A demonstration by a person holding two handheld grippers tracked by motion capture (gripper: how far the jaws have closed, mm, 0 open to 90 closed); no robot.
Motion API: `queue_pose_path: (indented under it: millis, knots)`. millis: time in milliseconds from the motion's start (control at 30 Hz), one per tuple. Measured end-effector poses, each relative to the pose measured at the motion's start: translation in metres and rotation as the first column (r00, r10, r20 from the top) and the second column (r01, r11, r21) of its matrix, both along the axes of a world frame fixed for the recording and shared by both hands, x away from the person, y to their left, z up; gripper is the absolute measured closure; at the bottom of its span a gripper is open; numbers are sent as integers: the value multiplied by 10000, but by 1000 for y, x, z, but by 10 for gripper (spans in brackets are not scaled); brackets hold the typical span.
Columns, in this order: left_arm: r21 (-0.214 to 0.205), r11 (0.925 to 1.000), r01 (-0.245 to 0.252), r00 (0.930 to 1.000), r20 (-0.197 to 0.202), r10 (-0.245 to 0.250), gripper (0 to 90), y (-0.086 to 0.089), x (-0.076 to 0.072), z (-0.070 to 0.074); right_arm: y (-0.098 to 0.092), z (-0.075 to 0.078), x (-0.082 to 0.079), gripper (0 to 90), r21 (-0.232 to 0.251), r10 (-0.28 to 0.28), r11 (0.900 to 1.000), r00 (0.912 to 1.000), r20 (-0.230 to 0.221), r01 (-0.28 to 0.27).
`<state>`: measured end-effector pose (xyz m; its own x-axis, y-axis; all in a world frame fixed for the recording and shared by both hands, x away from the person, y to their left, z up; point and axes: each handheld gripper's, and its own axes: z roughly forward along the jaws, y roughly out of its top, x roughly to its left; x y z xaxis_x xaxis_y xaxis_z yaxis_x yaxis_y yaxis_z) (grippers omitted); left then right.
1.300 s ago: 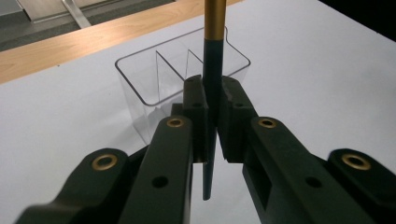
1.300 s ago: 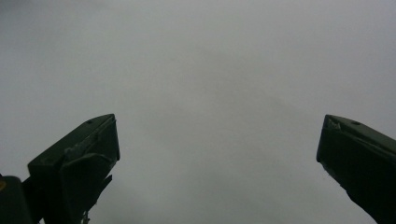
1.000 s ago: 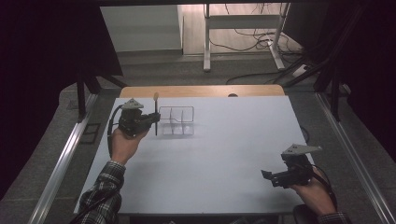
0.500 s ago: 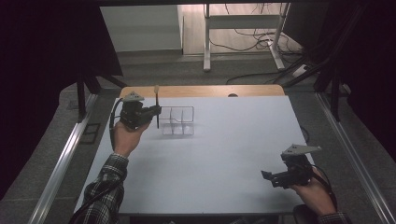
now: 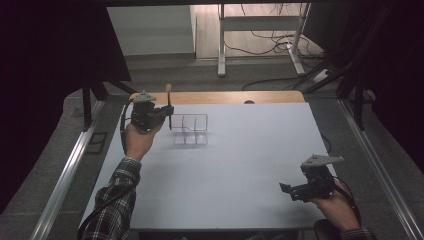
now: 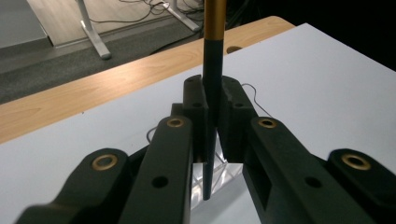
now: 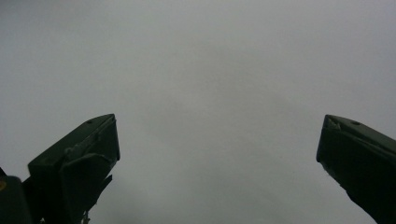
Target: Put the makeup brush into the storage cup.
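My left gripper [image 5: 167, 112] is shut on a thin upright stick, a brush [image 5: 169, 106] with a black lower shaft and a golden upper part [image 6: 215, 18]. It hangs just left of a clear plastic organizer [image 5: 190, 129] with compartments at the far left of the white table. Between the jaws in the left gripper view, the brush's black shaft [image 6: 211, 121] points down toward the clear organizer [image 6: 223, 171]. My right gripper [image 5: 287, 190] rests near the table's front right, held by a hand, jaws wide open over bare white surface [image 7: 215, 116] with nothing between them.
The white table top [image 5: 240, 160] ends in a wooden strip [image 5: 235, 97] along the far edge. Beyond it are grey floor, desk legs [image 5: 220, 45] and cables. Metal rails [image 5: 70, 165] run along both sides of the table.
The left gripper has carried the brush slightly farther away and up, staying beside the organizer's left end. The right gripper has stayed still.
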<state>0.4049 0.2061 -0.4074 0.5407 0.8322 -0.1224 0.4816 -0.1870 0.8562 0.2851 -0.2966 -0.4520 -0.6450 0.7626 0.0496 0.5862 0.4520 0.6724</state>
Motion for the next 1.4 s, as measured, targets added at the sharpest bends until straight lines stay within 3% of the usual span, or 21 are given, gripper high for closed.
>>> queue_pose_path:
  millis: [1000, 1400]
  knots:
    - [139, 9999, -103, 9999, 97, 102, 832, -16, 36, -3, 0, -2, 1, 2, -95, 169, 9998, 9998, -86, -170]
    - [210, 9995, -237, 9997, -36, 238, 833, -15, 35, -17, 1, -2, 1, 5, -118, 178, 9998, 9997, -137, -180]
